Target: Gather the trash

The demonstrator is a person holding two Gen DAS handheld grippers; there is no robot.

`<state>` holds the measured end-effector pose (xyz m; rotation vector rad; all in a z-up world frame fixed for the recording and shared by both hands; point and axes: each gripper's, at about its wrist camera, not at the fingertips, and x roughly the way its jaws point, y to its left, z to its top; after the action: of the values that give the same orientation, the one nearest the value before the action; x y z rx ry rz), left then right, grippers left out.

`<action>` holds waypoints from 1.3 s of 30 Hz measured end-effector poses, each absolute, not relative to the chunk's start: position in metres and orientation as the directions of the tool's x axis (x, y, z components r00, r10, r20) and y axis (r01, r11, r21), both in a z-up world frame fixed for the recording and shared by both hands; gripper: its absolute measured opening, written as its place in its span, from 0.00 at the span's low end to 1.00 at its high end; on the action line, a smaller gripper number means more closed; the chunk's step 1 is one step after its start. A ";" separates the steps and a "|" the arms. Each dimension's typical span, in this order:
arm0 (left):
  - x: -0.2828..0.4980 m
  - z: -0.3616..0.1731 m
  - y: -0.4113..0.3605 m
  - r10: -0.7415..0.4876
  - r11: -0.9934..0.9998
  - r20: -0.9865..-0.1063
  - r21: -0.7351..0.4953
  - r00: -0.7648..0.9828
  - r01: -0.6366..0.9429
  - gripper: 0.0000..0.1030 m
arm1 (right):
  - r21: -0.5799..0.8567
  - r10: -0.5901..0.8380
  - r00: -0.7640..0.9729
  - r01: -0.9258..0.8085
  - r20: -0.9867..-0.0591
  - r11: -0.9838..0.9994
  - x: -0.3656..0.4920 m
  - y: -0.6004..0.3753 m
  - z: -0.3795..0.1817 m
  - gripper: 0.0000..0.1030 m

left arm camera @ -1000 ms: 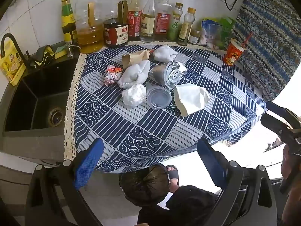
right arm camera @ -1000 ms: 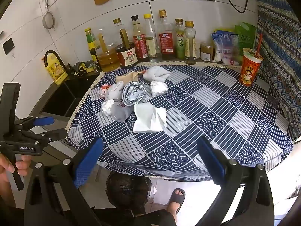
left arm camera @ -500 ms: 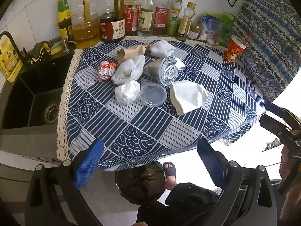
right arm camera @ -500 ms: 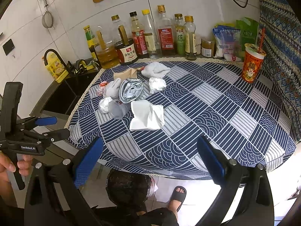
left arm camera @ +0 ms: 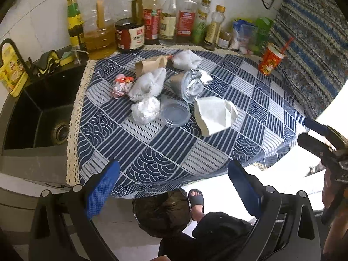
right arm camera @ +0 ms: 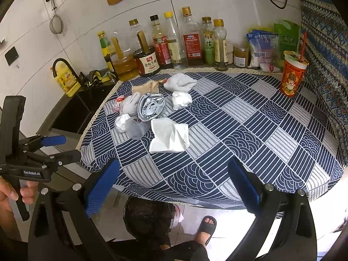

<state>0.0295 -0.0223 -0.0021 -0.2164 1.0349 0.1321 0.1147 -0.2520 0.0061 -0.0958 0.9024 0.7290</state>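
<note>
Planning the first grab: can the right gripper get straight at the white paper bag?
Probably yes. The right gripper is open and empty, and the bag lies nearest the table's front edge, with only bare cloth between.

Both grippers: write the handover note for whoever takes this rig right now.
Left gripper open and empty, at the table's near edge. Right gripper open and empty too.
Trash sits clustered on the blue tablecloth: white paper bag, clear plastic lid, foil container, crumpled tissues, red wrapper, brown paper.
Black trash bag waits on the floor below.
Done: nothing collected.
Left: every piece.
</note>
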 end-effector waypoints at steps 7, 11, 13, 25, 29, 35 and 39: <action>0.032 -0.001 -0.020 0.006 0.970 -0.863 -0.118 0.504 -0.213 0.94 | 0.221 0.541 0.393 -0.620 -0.744 0.753 0.115 -0.251 0.006 0.96; 0.033 -0.001 -0.020 0.004 0.970 -0.865 -0.119 0.502 -0.213 0.94 | 0.226 0.543 0.388 -0.620 -0.744 0.752 0.116 -0.250 0.005 0.96; 0.033 -0.002 -0.020 0.003 0.969 -0.866 -0.121 0.500 -0.214 0.94 | 0.226 0.544 0.387 -0.620 -0.745 0.751 0.117 -0.249 0.005 0.96; 0.036 -0.004 -0.021 0.001 0.970 -0.868 -0.119 0.497 -0.211 0.94 | 0.217 0.539 0.376 -0.632 -0.754 0.744 0.119 -0.244 0.004 0.96; 0.038 -0.004 -0.022 0.002 0.971 -0.869 -0.118 0.494 -0.210 0.94 | 0.216 0.540 0.372 -0.636 -0.755 0.740 0.120 -0.242 0.004 0.96; 0.042 -0.007 -0.019 0.001 0.969 -0.873 -0.120 0.488 -0.217 0.94 | 0.212 0.537 0.369 -0.640 -0.758 0.739 0.123 -0.238 0.003 0.96; 0.043 -0.009 -0.019 0.001 0.969 -0.874 -0.120 0.486 -0.218 0.94 | 0.216 0.537 0.361 -0.640 -0.762 0.737 0.125 -0.235 0.001 0.96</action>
<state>0.0427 -0.0186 -0.0087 -0.2268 1.0570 0.1348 0.1247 -0.2351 0.0009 -0.1248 0.9306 0.7606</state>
